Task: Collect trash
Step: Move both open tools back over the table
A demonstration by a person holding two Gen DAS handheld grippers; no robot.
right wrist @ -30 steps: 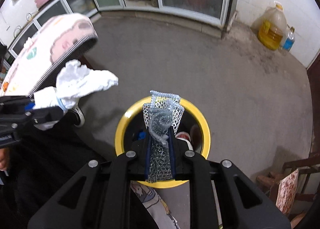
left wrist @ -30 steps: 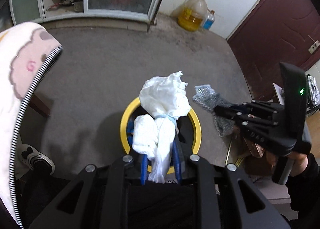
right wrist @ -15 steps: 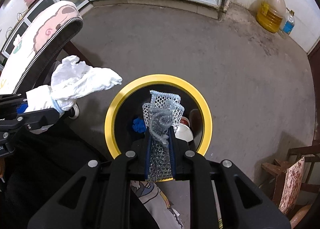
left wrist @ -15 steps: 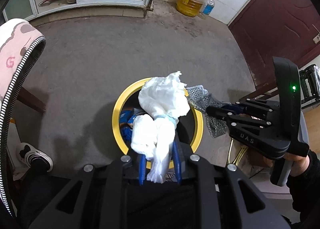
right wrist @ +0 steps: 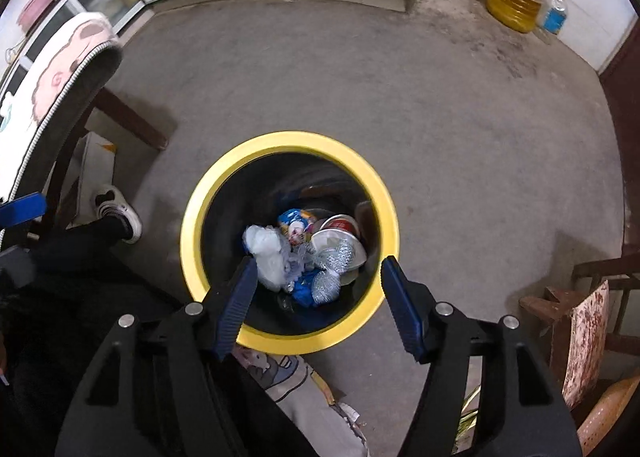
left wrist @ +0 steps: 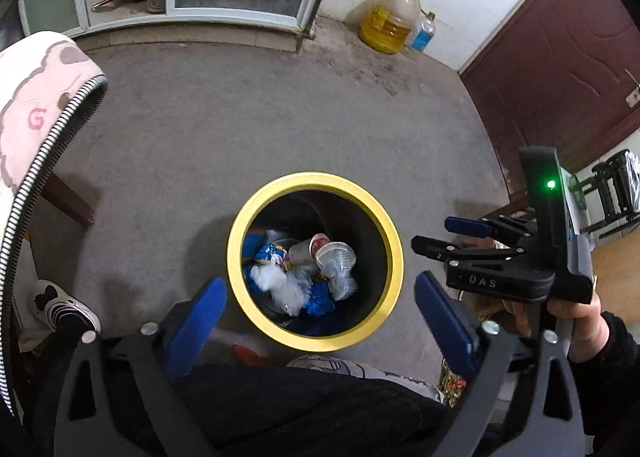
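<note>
A black bin with a yellow rim point(left wrist: 394, 257) point(right wrist: 188, 233) stands on the grey floor right below both grippers. The white tissue wad point(left wrist: 280, 285) point(right wrist: 266, 253) and the grey foam mesh point(right wrist: 336, 257) lie inside it among cups and blue wrappers. My left gripper point(left wrist: 318, 289) hangs over the bin, its jaws opening wide with nothing between the blue pads. My right gripper point(right wrist: 319, 265) point(left wrist: 434, 235) is over the bin's right side, jaws opening too and empty. One blue pad of the left gripper shows at the left edge of the right wrist view.
A table with a pink cartoon cover point(left wrist: 36, 109) stands left, a person's shoe point(left wrist: 60, 301) under it. An oil jug point(left wrist: 390, 23) and a water bottle point(left wrist: 422, 31) sit by the far wall. A dark red door point(left wrist: 560, 69) and a wooden chair point(right wrist: 580, 317) are right.
Both grippers let go: the tissue wad left the left jaws and the mesh left the right jaws, and both now lie in the bin. The right gripper sank a little.
</note>
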